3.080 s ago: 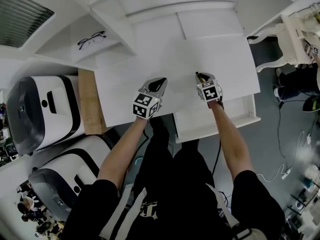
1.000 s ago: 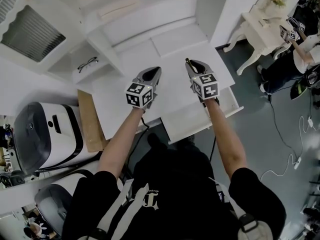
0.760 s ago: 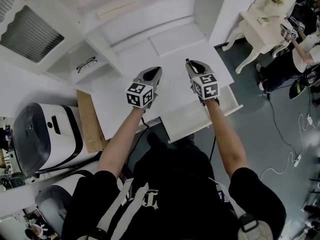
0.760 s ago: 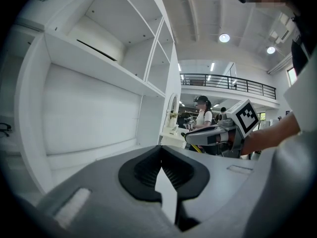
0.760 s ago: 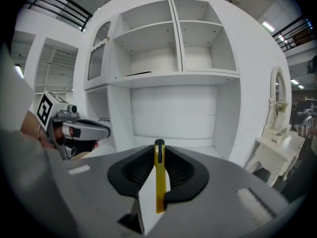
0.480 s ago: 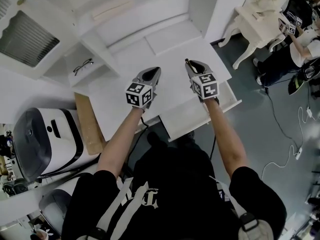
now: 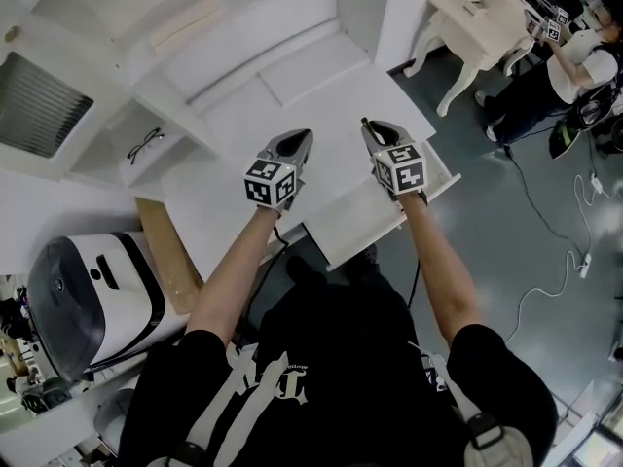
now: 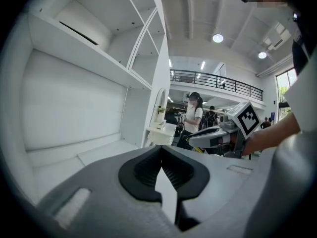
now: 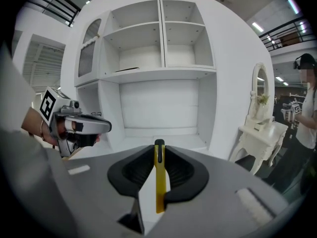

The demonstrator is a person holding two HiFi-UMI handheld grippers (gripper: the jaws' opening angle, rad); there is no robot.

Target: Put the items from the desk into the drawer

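Note:
In the head view my right gripper (image 7: 369, 125) hangs over the far edge of the open white drawer (image 7: 360, 224), shut on a slim yellow pen-like stick with a black tip (image 9: 158, 182). That stick stands upright between the pads in the right gripper view, and its tip (image 7: 365, 121) pokes out ahead. Beside it, over the white desk top (image 7: 311, 95), my left gripper (image 7: 304, 135) is shut with nothing in it. The left gripper view shows the jaws of the left gripper (image 8: 161, 166) meeting, and my right gripper (image 8: 194, 141) beyond them.
Black glasses (image 7: 144, 145) lie in a shelf cubby at the left. A white machine (image 7: 92, 295) and a wooden board (image 7: 171, 261) sit beside the desk. A white dressing table (image 7: 467, 22), a person (image 7: 574, 61) and floor cables (image 7: 560, 275) are at the right.
The desk and shelves have slid up and to the left in the head view. Both grippers now sit nearer the desk's front right and the drawer. Both grips are unchanged.

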